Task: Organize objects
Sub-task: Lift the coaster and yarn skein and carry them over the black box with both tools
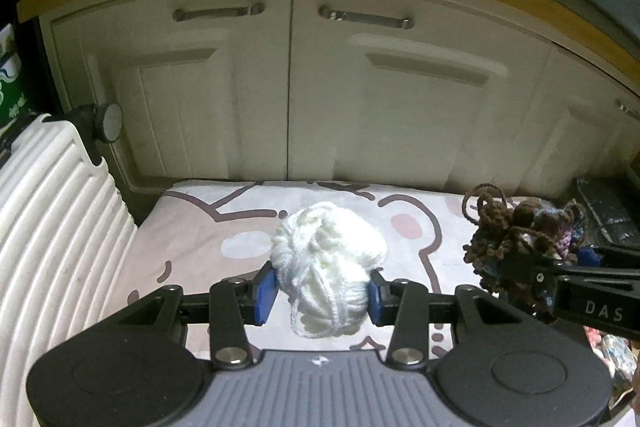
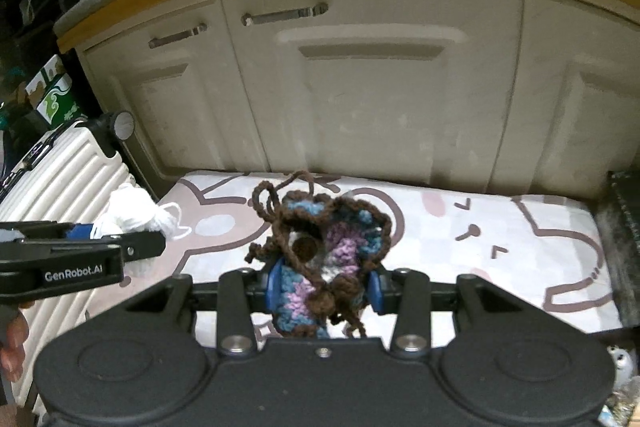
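Our left gripper clamps a white yarn ball between its blue pads, above a cartoon-print mat before a cream cabinet; a white suitcase lies at the left. From the right wrist we see our right gripper pinching a brown, blue and purple crochet piece over the same mat, our left hand low at the left edge.
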Available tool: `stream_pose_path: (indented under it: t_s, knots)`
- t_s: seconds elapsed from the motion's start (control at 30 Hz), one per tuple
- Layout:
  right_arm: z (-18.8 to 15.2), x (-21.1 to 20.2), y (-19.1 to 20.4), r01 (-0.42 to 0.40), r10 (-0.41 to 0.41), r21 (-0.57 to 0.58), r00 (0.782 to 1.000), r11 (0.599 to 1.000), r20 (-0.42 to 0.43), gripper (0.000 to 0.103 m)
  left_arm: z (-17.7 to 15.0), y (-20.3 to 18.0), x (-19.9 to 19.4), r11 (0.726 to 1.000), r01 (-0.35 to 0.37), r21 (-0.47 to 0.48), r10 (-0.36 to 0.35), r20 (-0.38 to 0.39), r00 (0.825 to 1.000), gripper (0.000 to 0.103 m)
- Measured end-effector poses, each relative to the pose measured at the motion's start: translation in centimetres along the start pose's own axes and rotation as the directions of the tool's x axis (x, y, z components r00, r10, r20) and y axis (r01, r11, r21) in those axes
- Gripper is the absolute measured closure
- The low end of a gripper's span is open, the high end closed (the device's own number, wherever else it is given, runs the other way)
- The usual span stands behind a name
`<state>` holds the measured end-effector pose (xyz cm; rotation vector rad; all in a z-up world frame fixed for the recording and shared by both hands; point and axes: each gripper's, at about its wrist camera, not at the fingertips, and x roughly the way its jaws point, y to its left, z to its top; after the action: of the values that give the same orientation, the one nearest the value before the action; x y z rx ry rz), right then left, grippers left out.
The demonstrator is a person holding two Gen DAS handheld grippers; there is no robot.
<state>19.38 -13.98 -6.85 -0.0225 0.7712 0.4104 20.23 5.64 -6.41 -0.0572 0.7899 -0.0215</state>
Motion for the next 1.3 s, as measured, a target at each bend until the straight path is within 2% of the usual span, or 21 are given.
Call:
stream_pose_path:
  t_s: [0.47,0.83,1.3]
  knots:
    - [-1.4,-4.7,-0.8,0.035,-0.035,-0.006,0.999,0.999,0.001,0.060,-1.4,-2.7,-4.1,0.999,-0.002,0.043,0.002,0.006,1.000,0.058]
    - [-2.8,-7.0,-2.1,0.052,-0.052,-0.017,0.999,0.999,-0.004,0.060,-2.5,-3.8,-5.2,0.999,-0.002,0.051,0.002,0.002,1.000,0.058]
    - [-3.0,-9.2,-5.5,0.073,-0.073,0.036,0.997,0.997,0.009,0.059,-2.6,-5.9,-6.3,0.999,0.012,0.050,-0.013,0.006,1.000,0.058]
